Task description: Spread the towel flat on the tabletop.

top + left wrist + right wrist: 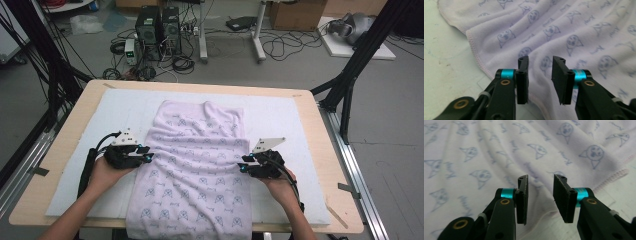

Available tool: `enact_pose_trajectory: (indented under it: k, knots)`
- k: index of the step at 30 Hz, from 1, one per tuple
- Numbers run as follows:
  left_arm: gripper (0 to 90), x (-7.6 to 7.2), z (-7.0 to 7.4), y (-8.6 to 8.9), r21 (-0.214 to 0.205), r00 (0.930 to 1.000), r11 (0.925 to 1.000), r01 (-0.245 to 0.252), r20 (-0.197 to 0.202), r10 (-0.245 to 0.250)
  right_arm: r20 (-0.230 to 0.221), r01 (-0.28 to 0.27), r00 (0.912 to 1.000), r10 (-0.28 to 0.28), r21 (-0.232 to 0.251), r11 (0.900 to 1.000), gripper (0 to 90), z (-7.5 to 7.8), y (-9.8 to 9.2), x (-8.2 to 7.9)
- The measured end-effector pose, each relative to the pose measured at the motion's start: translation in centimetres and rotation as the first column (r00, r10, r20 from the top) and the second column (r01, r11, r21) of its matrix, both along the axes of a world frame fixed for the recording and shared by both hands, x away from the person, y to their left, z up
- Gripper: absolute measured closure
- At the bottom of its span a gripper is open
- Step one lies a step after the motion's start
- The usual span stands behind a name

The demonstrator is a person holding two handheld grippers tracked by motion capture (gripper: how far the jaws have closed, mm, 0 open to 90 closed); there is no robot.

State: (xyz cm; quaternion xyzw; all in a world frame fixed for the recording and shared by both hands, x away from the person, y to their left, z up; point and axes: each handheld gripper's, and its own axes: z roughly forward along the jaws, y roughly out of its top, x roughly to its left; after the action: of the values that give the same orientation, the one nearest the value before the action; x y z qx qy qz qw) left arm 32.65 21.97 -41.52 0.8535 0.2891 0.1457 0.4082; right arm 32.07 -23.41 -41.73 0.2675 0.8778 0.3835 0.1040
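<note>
A pale lilac towel (195, 165) printed with blue cat faces lies rumpled on a white mat (280, 115), its near end hanging over the table's front edge. My left gripper (149, 154) sits at the towel's left hem, held in a hand. In the left gripper view the left gripper (540, 61) is open, its black jaws a small gap apart above the towel (564, 30) near the stitched hem, with nothing between them. My right gripper (241, 165) is at the right hem. In the right gripper view the right gripper (540, 178) is likewise open over the towel (486, 150).
The mat covers most of a wooden table (75, 115). Black frame posts (350, 75) stand at the table's right and left. Computer towers (157, 27), cables and a cardboard box (295, 12) are on the floor beyond the far edge.
</note>
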Motion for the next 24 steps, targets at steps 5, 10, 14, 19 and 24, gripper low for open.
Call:
enact_pose_trajectory:
  k: [5, 10, 14, 19, 24]
  knots:
    - [59.7, -2.5, -0.1, 0.0, -0.025, 0.999, 0.9988, 0.043, -0.009, -0.043, 0.006, -0.057, 0.9984, 0.057, 0.031, 0.9979, 58.5, -0.1, 0.4, -2.2]
    - [57.3, -3.9, -0.8, -0.7, -0.03, 0.9922, 0.9925, 0.118, -0.036, -0.119, -0.041, -0.144, 0.9886, 0.145, 0.017, 0.9894, 53.1, -1.3, 1.4, -3.2]
    - [58.6, -4.2, -2.6, -1.6, 0.011, 0.9746, 0.9818, 0.19, -0.123, -0.187, -0.07, -0.174, 0.9825, 0.172, -0.012, 0.9847, 52.5, -2.4, 2.2, -3.3]
    - [85.9, -5.0, -2.8, -1.2, -0.007, 0.9781, 0.9814, 0.192, -0.08, -0.192, -0.081, -0.185, 0.9794, 0.185, 0.007, 0.9827, 85.3, -2.4, 2.1, -3.5]
    - [88.1, -6.7, -2.5, -0.7, 0.01, 0.9698, 0.9734, 0.229, -0.089, -0.227, -0.098, -0.211, 0.9724, 0.212, 0.02, 0.9773, 87.1, -2.4, 2.0, -4.5]
